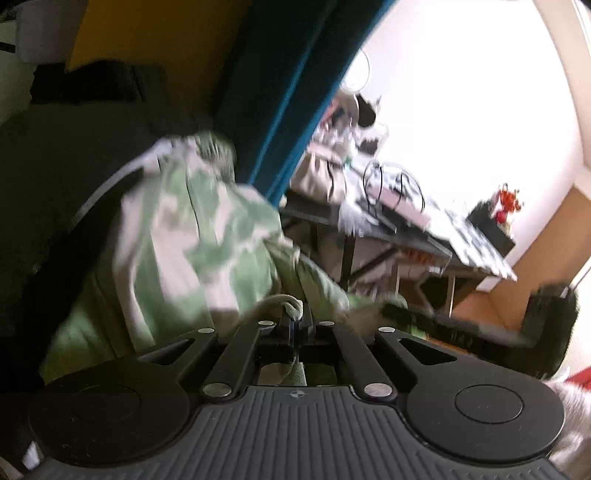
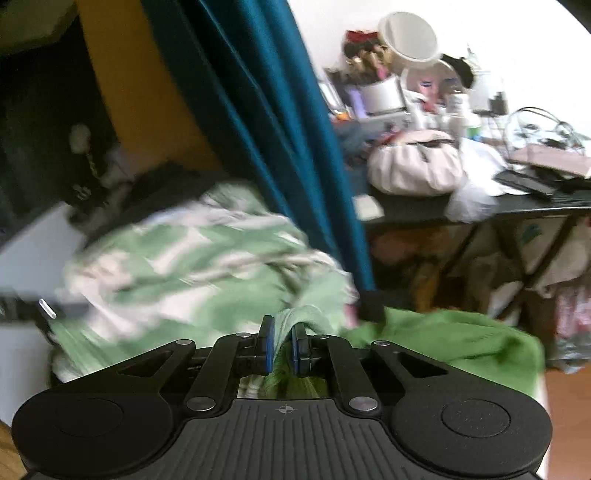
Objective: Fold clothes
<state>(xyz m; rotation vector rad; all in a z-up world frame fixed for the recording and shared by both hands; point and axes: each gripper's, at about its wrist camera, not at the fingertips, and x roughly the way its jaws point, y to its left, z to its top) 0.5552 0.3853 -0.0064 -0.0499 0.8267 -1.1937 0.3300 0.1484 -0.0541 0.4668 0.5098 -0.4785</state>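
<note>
Biggest thing in both views is the teal curtain (image 2: pixel 266 122), hanging down the middle with a yellow wall (image 2: pixel 147 92) to its left. On the right there's a dark table (image 2: pixel 480 208) absolutely buried in stuff: a white bag (image 2: pixel 413 166), a tangle of cables (image 2: pixel 543 125), a round white bowl-looking thing (image 2: pixel 408 35) up top, bottles and boxes. In the left wrist view the same table (image 1: pixel 413 236) is tilted and washed out by bright light off the white wall (image 1: pixel 461 92).

The garment itself is a green and white patterned garment (image 2: pixel 192 258), pretty motion-blurred, bunched up and hanging in front of the curtain and wall. In the left wrist view the garment (image 1: pixel 192 229) stretches from the fingers up and to the left, across a dark background. There's also a plain bright green cloth (image 2: pixel 450 339) just to the right of the right gripper, might be another part of the same garment or a separate piece, too smeared to say.

The right gripper (image 2: pixel 282 349) has its blue-padded fingers (image 2: pixel 266 347) squeezed in on a fold of the green fabric, only a narrow gap between them and that gap is stuffed with cloth. The left gripper (image 1: pixel 293 330) is clamped basically all the way together on a pale edge of the garment, with a bit of hem poking up right above the fingertips and more fabric showing below them.
</note>
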